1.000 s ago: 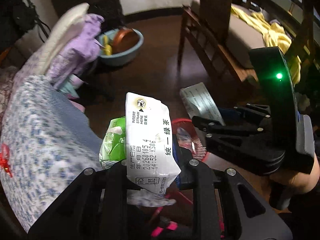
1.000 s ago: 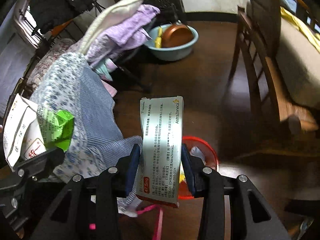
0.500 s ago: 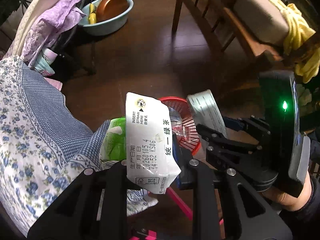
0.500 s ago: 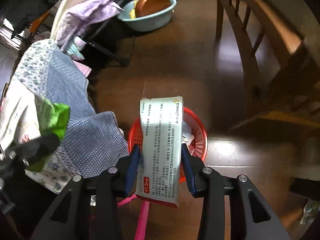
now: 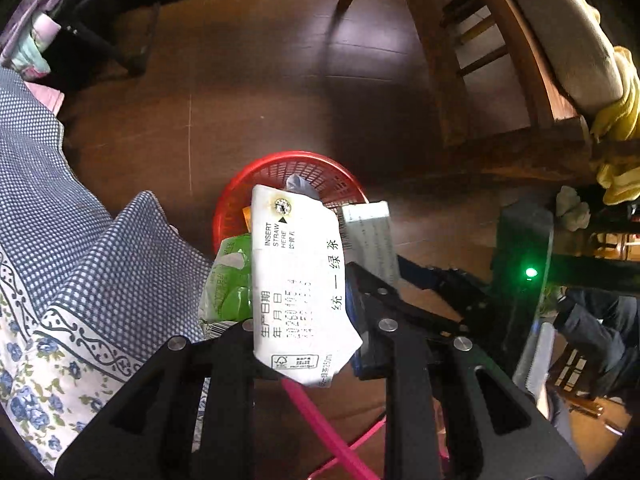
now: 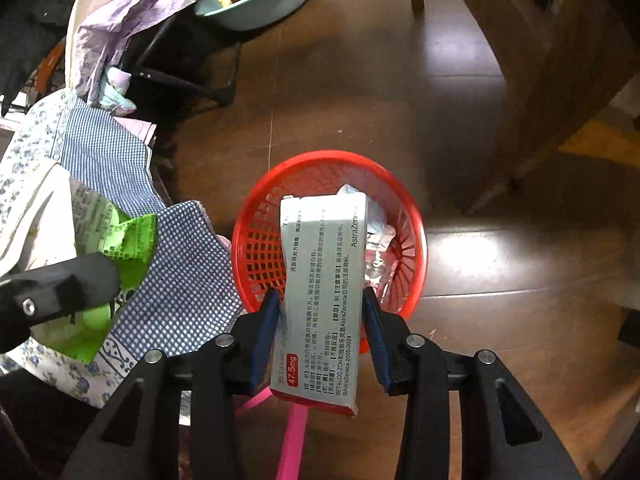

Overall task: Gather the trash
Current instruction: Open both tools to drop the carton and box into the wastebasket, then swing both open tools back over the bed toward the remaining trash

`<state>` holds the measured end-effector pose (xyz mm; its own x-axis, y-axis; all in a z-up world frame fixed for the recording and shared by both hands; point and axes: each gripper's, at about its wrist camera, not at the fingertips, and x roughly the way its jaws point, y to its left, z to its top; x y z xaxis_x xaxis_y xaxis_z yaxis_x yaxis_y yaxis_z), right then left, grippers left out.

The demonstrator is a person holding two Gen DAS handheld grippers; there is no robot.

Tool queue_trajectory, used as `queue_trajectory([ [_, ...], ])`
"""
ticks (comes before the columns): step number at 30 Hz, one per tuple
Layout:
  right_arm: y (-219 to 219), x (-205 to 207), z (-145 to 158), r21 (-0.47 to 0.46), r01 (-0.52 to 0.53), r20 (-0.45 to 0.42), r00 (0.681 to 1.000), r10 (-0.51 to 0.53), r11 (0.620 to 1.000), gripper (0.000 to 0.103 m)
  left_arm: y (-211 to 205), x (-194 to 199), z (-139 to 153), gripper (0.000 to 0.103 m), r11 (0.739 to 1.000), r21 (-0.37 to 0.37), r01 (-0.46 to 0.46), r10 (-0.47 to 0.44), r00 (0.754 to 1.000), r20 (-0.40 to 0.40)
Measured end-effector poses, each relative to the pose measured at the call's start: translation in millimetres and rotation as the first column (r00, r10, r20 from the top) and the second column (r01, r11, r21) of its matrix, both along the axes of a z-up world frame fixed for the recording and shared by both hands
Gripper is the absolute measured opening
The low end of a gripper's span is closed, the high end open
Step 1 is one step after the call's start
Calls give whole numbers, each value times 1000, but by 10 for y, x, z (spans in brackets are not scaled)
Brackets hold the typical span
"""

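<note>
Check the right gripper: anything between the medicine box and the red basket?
Nothing visible. The right gripper holds the medicine box above the red basket, whose mouth is open; only crumpled wrappers lie inside.

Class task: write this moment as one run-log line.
left gripper: shut on crushed white-green drink carton | right gripper: shut on grey medicine box | both above red plastic mesh basket

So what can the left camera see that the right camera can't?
Only the left view shows the straw-hole face of the drink carton in the left claw, and yellow cloth on a chair. Only the right view shows the printed front of the medicine box in the right claw. Both show the red basket.
</note>
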<state>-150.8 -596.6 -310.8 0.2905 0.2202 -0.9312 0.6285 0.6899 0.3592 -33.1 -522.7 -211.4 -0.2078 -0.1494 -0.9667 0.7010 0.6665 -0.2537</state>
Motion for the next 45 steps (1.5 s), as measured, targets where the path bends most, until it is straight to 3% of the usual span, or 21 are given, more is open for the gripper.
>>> queue_trajectory([
  [5,-52,14,-28,14,27,24,999,-28,1000,44,-15,-31,10,24,1000,-11,1,-1,1000,-7],
  [6,-63,20,-21,14,35,32,999,-35,999,46,-15,-10,9,29,1000,-14,-3,3,1000,-10],
  [7,-86,16,-5,14,50,36,998,-51,999,60,-21,-4,16,38,1000,-19,-10,10,1000,-10],
  [8,-96,11,7,4,61,34,998,-61,998,70,-13,13,33,40,999,-28,-21,21,1000,-4],
  [14,-132,20,91,-14,83,34,996,-83,996,70,24,106,102,43,997,-45,-66,66,998,-10],
  [21,-105,30,314,-52,56,33,998,-54,997,70,145,142,314,48,993,-52,-101,103,994,42],
  [26,-37,102,623,-95,31,50,998,-26,995,70,274,141,508,48,992,-68,-106,112,990,91],
  [31,105,254,989,-142,-9,69,997,19,990,71,462,194,896,48,989,-112,-100,117,981,156],
  [34,231,406,1309,-186,-42,103,993,62,982,73,679,303,1276,53,982,-172,-84,124,963,240],
  [38,400,611,1716,-247,-67,155,982,107,967,78,1178,511,1779,60,963,-243,-116,200,912,358],
  [42,662,890,2054,-284,-108,196,966,168,953,79,1740,762,2061,60,930,-301,-211,314,881,354],
  [45,920,1098,2292,-304,-140,224,951,213,942,83,2180,956,2149,62,919,-292,-266,364,856,366],
])
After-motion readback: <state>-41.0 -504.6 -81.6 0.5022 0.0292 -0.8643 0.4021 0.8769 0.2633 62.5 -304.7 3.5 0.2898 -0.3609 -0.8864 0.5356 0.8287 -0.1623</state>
